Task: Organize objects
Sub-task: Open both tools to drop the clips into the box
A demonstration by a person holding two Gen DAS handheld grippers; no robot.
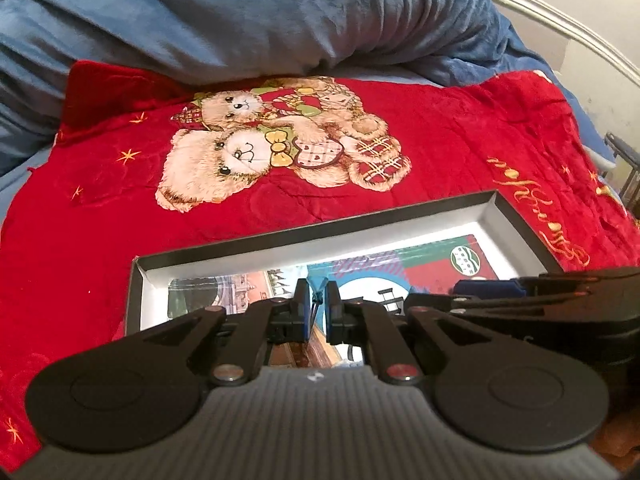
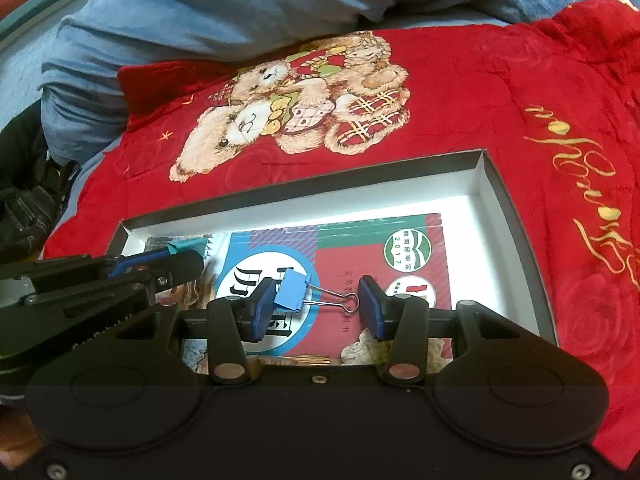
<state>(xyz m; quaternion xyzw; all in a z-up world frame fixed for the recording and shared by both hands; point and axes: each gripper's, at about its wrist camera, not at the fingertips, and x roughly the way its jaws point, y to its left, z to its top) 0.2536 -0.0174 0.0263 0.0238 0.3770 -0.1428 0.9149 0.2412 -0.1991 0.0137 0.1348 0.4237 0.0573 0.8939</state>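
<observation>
A shallow box (image 2: 486, 184) with dark outside and white inside lies on a red teddy-bear blanket (image 2: 460, 92). A colourful book (image 2: 360, 256) lies flat inside it. A blue binder clip (image 2: 290, 290) with wire handles lies on the book between my right gripper's (image 2: 316, 308) open fingers, touching the left pad. My left gripper (image 1: 318, 300) hovers over the box's left part, nearly shut on a thin teal-and-dark thing (image 1: 319, 290) that I cannot identify. It also shows in the right wrist view (image 2: 160, 260). The box also shows in the left wrist view (image 1: 490, 208).
A blue duvet (image 1: 260, 16) is bunched behind the blanket. A cream crocheted piece (image 2: 368, 350) and a brownish stick (image 2: 304, 360) lie at the box's near edge. Dark clothing (image 2: 24, 208) lies at the far left. A white bed rail (image 1: 560, 28) curves at the upper right.
</observation>
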